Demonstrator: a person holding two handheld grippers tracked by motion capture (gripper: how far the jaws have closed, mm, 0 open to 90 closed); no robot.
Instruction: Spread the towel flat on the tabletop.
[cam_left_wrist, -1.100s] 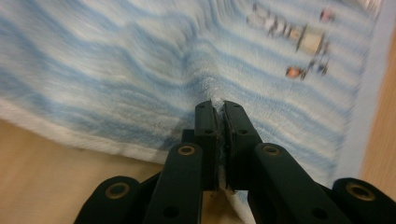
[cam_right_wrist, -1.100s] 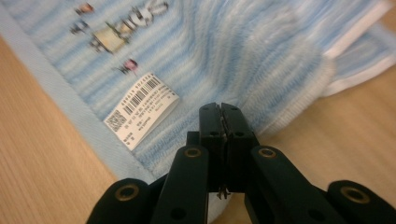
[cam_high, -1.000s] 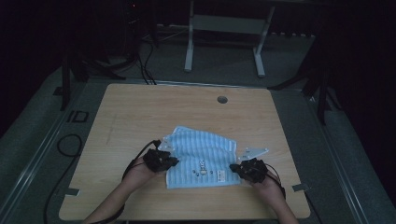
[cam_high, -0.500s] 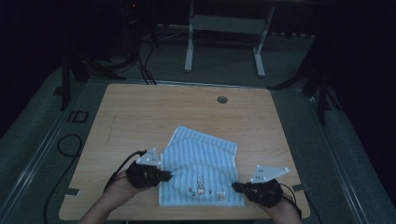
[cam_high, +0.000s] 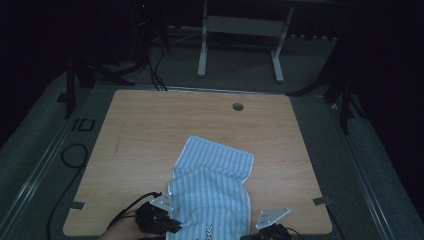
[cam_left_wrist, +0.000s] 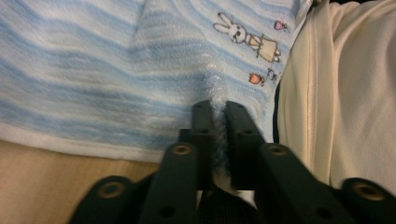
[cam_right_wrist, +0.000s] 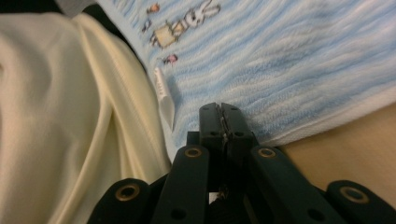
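Note:
A blue-and-white striped towel (cam_high: 215, 190) with a rabbit print (cam_left_wrist: 245, 35) lies on the wooden table (cam_high: 150, 130), and its near part hangs over the front edge. My left gripper (cam_high: 172, 225) is at the towel's near left. Its jaws have just been opening a little, but a raised fold of towel (cam_left_wrist: 93, 70) is still pinched at their tips (cam_left_wrist: 218, 109). My right gripper (cam_high: 250, 237) is at the near right, with its jaws (cam_right_wrist: 221, 112) pressed together on the towel's hem (cam_right_wrist: 289, 60). A white label (cam_right_wrist: 164, 95) sticks out beside them.
Cream cloth of the person's clothing (cam_left_wrist: 345, 93) (cam_right_wrist: 60, 116) lies close behind the towel's near edge. There is a cable hole (cam_high: 238, 106) in the table's far side. A white desk frame (cam_high: 240, 30) stands behind the table, and cables (cam_high: 75, 155) lie on the floor at the left.
Both grippers have moved back toward the table's near edge and dragged the towel with them. Its near part now bulges up over the flat far part.

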